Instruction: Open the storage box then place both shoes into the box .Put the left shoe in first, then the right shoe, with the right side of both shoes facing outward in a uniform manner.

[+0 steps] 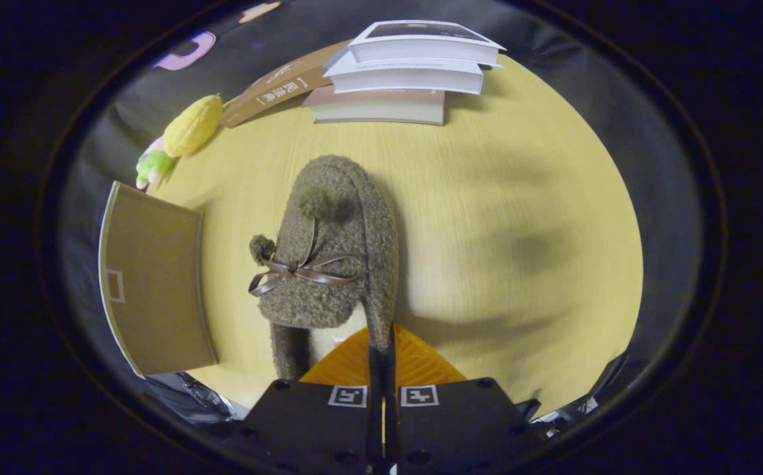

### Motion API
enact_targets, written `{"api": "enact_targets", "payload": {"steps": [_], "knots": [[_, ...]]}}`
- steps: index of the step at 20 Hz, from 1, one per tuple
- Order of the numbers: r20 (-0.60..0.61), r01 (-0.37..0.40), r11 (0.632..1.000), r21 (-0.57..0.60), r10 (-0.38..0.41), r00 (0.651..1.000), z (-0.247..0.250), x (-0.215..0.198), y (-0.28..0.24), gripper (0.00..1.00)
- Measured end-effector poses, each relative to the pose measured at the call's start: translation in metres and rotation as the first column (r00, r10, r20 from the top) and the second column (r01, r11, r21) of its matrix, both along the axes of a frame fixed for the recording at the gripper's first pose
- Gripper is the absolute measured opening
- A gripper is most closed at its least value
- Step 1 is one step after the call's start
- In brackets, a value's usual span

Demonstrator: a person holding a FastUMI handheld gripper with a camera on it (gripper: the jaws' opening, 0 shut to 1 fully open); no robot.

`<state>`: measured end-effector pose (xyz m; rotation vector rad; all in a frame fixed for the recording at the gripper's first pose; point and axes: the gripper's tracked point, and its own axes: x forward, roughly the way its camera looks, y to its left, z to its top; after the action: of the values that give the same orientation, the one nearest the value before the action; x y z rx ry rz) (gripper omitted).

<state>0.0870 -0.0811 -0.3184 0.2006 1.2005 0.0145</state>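
Between fingers: fuzzy brown shoe pinched | book spine print unreadable

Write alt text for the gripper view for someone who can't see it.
The gripper is shut on the heel edge of a fuzzy brown shoe with a bow, held above a yellow wooden table. A brown box lid lies to the shoe's left; stacked books and a yellow plush toy sit beyond.
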Motion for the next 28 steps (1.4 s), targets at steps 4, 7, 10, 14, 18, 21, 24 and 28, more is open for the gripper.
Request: {"api": "enact_targets", "payload": {"steps": [4,7,10,14,18,21,24,28], "knots": [[0.019,0.011,1.000,0.023,-0.011,1.000,0.011,-0.005,0.003,0.05],[0.066,0.052,0.991,0.125,-0.060,0.996,0.040,-0.008,0.022,0.05],[0.106,0.056,0.973,0.226,-0.082,0.991,0.075,-0.014,0.045,0.05],[0.175,0.025,0.962,0.271,-0.075,0.982,0.122,-0.028,0.079,0.05],[0.235,-0.032,0.944,0.328,-0.049,0.971,0.174,-0.036,0.130,0.05],[0.256,-0.078,0.930,0.360,-0.018,0.967,0.199,-0.039,0.173,0.05],[0.255,-0.129,0.904,0.409,0.022,0.967,0.212,-0.042,0.222,0.05],[0.225,-0.174,0.889,0.423,0.082,0.971,0.203,-0.042,0.280,0.05]]}}
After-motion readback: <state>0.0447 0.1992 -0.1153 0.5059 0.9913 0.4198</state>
